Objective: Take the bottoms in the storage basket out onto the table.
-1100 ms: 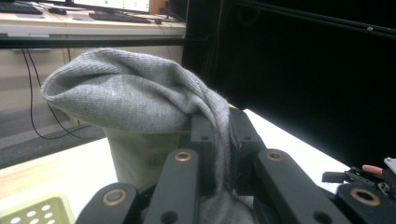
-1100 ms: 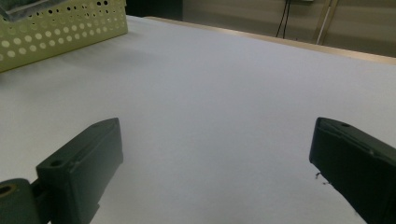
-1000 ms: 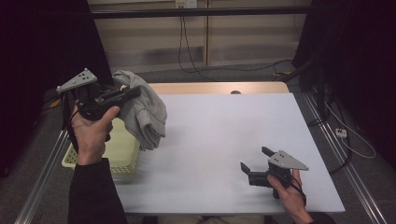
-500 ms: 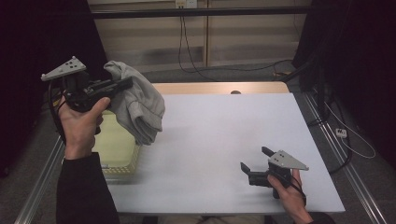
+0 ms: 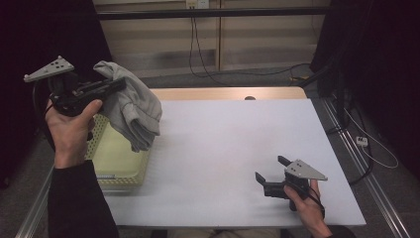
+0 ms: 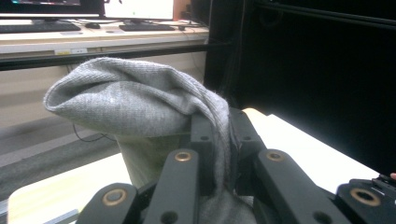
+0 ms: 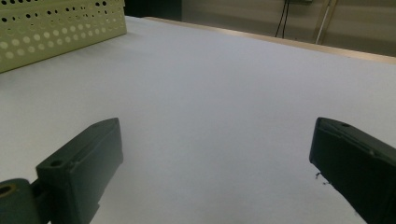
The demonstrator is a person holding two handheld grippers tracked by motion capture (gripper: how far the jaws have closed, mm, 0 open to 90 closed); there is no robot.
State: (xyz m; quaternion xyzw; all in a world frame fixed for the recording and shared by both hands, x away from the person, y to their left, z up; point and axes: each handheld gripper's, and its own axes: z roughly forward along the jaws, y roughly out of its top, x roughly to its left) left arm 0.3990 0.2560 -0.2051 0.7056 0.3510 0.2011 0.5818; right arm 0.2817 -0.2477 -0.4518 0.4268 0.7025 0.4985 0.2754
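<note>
grey knitted garment (image 5: 130, 109) pinched in the closed jaws of the left gripper (image 5: 106, 87), hanging over the yellow perforated basket (image 5: 119, 171): best lifted clear of the rim, then carried to the white table (image 5: 233, 139) near the open-jawed right gripper (image 5: 270, 173).

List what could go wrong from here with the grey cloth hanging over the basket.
1. The left hand-held gripper pinches only one fold of the grey cloth, so it might slip out.
2. The hanging end sits close to the yellow-green basket rim and could snag.
3. The right hand-held gripper is open and far off, too distant to help quickly.
</note>
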